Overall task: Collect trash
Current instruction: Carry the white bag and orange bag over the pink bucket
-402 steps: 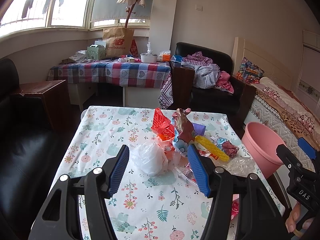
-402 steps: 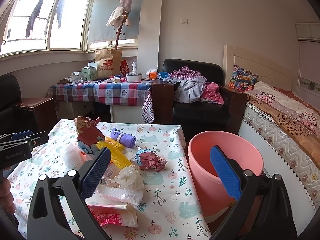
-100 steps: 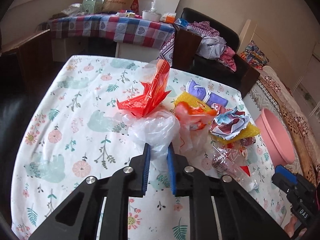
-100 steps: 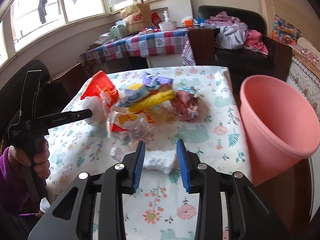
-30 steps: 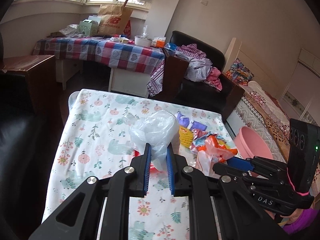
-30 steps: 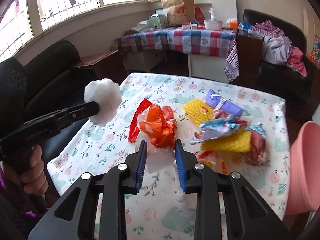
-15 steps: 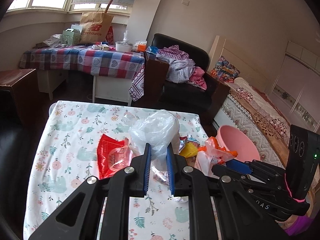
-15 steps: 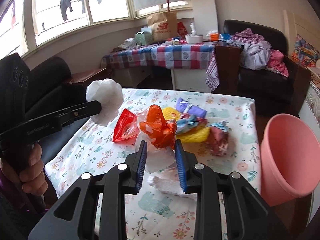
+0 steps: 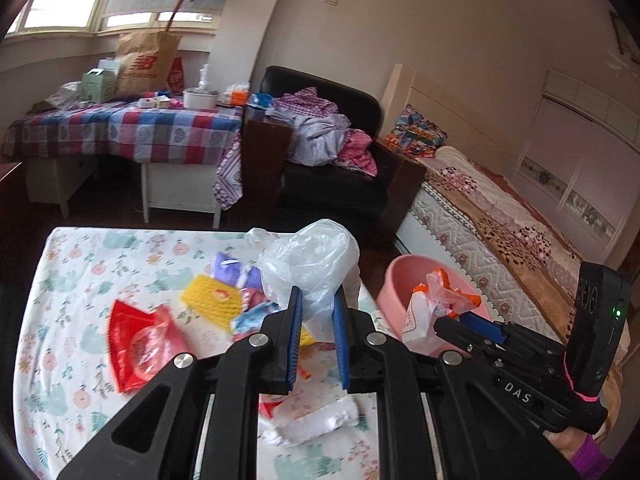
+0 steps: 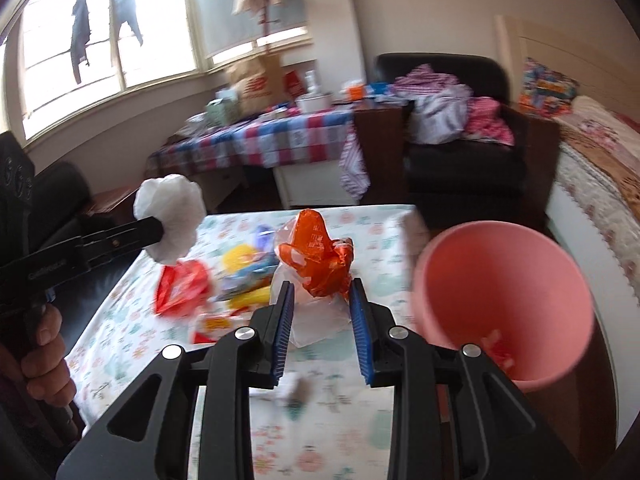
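Trash in both tongs, two pieces lifted off the table, one pink bucket waiting at its right edge.

Left gripper is clamped on one crumpled clear plastic bag, held up above the floral tablecloth. Right gripper is pinched on one orange-and-clear wrapper, just beside the bucket's rim; in the left view that wrapper hangs in front of the bucket's mouth. On the cloth I count one red packet, one yellow mesh sleeve, one purple wrapper and one white foam strip; the smaller scraps between them blur together, so I cannot number those. Something red lies inside the bucket.
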The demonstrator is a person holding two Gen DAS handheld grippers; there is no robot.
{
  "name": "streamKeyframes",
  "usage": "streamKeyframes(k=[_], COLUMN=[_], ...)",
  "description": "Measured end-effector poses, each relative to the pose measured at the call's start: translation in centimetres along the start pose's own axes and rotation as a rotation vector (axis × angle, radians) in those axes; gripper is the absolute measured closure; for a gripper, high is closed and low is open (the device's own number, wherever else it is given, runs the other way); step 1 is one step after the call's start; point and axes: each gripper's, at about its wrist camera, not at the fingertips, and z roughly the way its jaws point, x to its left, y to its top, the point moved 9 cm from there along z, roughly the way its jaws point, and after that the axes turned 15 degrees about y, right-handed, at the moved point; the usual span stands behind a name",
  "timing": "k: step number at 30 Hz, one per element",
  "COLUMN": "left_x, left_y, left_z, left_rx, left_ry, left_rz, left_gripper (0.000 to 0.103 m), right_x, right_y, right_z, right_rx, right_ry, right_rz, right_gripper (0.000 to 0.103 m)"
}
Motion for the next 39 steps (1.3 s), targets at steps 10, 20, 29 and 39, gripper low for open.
streamKeyframes(k=[10,20,29,39], left_x=[-7.5,-13.6,-16.3,-18.7], left_y=[0.5,0.8,-0.5,-2.6], left_z=[2.6,5.7,7.9,9.5], left_rx=[0.02,0.044,0.075,0.114], left_ry=[-0.109,-0.198,-0.218,-0.248], left_rz=[0.092,0.143,0.174,0.232], left_gripper=[0.089,0.089,0.089,0.089], right_x=[-6.9,-10.4,-12.9,-15.2], right_y=[-0.3,-0.9,-1.7,-3.0], right_z=[-3.0,-3.5,-3.1,-3.2], right_rx=[-0.04,-0.04,-0.043,-0.039], right_ry=[-0.155,-0.241,-0.262,-0.288], right_rz=[0.096,0.14,0.203,0.264], right_gripper=[0.074,0.074,0.074,0.074])
